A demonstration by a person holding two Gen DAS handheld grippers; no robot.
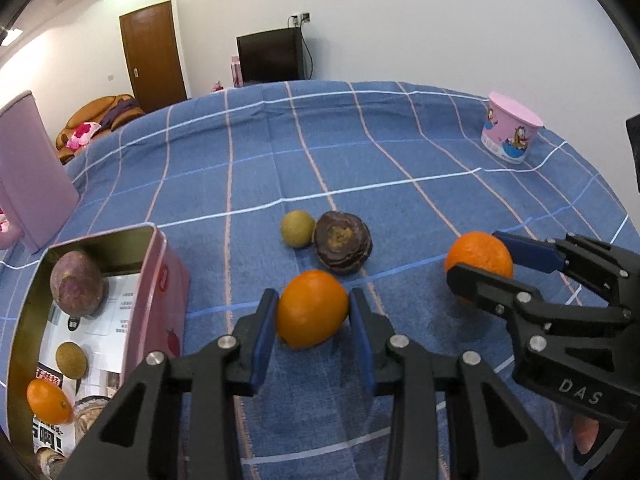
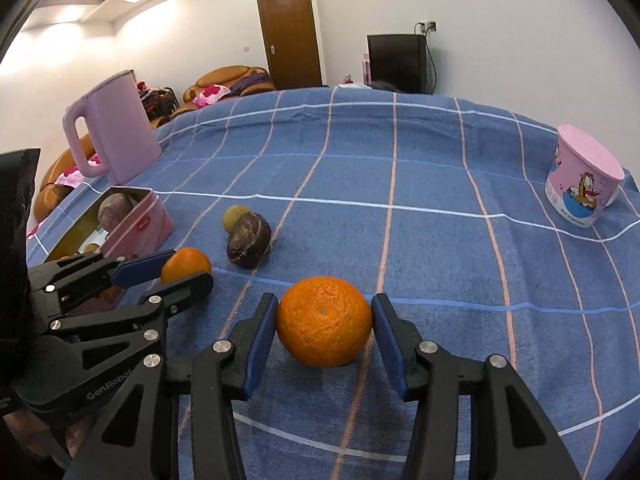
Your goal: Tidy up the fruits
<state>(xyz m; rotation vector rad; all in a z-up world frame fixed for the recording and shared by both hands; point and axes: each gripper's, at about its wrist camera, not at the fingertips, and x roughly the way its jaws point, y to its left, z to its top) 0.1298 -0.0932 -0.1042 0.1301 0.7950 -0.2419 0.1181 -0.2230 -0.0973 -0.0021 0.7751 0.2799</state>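
We have the left gripper [image 1: 313, 310] clamped on the smaller orange [image 1: 312, 308], both blue pads touching its flanks; fruit sits on the blue checked cloth [image 1: 400, 168]. It's slightly oval, long axis tilted, upper end toward the right pad. Right gripper [image 2: 325, 326] grips the larger orange [image 2: 324, 321], pads on both sides, also on the cloth; it's near round, stem dimple facing our camera. Just past the left gripper: dark purple fruit [image 1: 343, 243] touching a small tan fruit [image 1: 297, 228]. Left of that, the pink tin [image 1: 160, 280] holds a purple fruit [image 1: 78, 284], a tan one [image 1: 71, 360] and an orange one [image 1: 50, 400]. Pink cup [image 2: 584, 182] far right, pink kettle [image 2: 116, 140] far left.
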